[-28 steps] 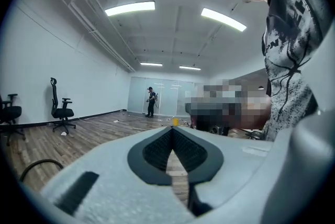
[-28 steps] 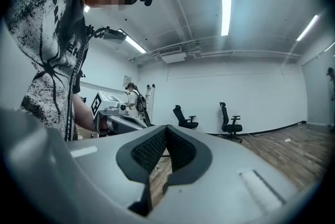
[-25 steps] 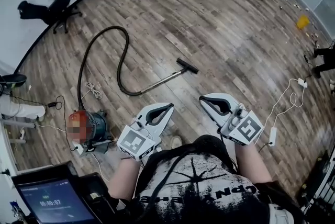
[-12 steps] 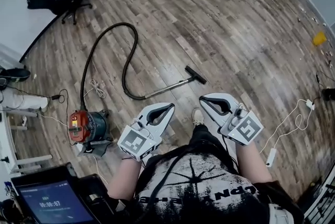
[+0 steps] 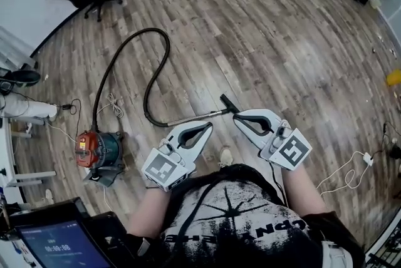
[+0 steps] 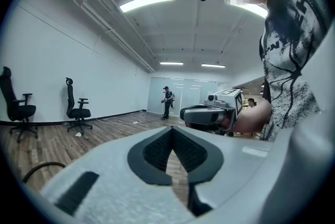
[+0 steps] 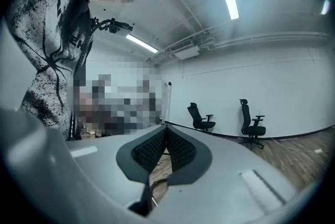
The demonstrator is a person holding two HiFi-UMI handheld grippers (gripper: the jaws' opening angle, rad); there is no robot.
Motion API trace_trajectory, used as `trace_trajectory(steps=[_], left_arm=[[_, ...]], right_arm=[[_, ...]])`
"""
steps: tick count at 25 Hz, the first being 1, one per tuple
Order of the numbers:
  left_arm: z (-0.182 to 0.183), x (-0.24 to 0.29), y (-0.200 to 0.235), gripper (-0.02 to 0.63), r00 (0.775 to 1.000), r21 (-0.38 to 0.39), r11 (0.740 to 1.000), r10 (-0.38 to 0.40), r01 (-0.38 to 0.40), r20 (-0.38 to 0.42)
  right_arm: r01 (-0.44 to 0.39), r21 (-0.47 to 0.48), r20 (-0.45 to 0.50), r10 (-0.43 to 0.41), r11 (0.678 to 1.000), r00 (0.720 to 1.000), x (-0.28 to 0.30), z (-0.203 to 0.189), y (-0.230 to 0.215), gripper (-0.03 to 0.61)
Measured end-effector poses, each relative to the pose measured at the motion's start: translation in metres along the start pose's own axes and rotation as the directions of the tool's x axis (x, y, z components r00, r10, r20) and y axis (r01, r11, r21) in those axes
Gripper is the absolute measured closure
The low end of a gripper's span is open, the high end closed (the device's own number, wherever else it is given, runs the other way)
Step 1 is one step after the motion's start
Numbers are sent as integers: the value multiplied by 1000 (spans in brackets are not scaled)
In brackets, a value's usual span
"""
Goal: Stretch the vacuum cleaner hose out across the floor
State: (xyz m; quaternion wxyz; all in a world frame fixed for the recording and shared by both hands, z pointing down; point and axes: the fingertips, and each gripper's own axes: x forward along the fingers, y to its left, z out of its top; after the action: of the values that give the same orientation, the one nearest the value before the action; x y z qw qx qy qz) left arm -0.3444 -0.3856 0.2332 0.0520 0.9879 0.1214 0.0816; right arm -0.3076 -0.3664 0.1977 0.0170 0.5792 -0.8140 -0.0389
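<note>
Ahead on the floor I see the hose arc far then back, wand pointing right; left gripper and right gripper clenched, empty.

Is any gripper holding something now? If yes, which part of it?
Nothing is held. The left gripper and the right gripper are both shut and empty; the hose lies on the floor.

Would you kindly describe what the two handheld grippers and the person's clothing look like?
The left gripper and the right gripper are both pale grey moulded shells. Each tapers to two fingers lined with black ribbed pads. Each also carries a white cube printed with black square markers. The person wears a black T-shirt with a pale splattered print.
</note>
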Motion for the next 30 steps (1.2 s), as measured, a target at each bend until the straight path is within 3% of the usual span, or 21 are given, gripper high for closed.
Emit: trace_trajectory(steps=[8,15,18,26,30], left_arm=[[-5,27,35,612,992,-21,992,127,-128,-20],[-5,-8,81,612,965,-75,963,260,-259,7],[-8,-37,110,612,955,-101,951,297,-293,18],[-23,-97,194,612,946,-82,942,324,-324,-20],[-22,-113,231,612,953,-78,952,301,-297,37]], right_arm=[[-115,27,-7,115,993,993,14,-20,-48,571],[-240,15,-3,240,971,971,70,-27,-47,571],[-255,14,-9,255,967,967,104,-27,-41,571],[-270,-56,-176,257,961,950,201,-56,-36,571],[-272,-70,-211,252,960,944,247,-65,-37,571]])
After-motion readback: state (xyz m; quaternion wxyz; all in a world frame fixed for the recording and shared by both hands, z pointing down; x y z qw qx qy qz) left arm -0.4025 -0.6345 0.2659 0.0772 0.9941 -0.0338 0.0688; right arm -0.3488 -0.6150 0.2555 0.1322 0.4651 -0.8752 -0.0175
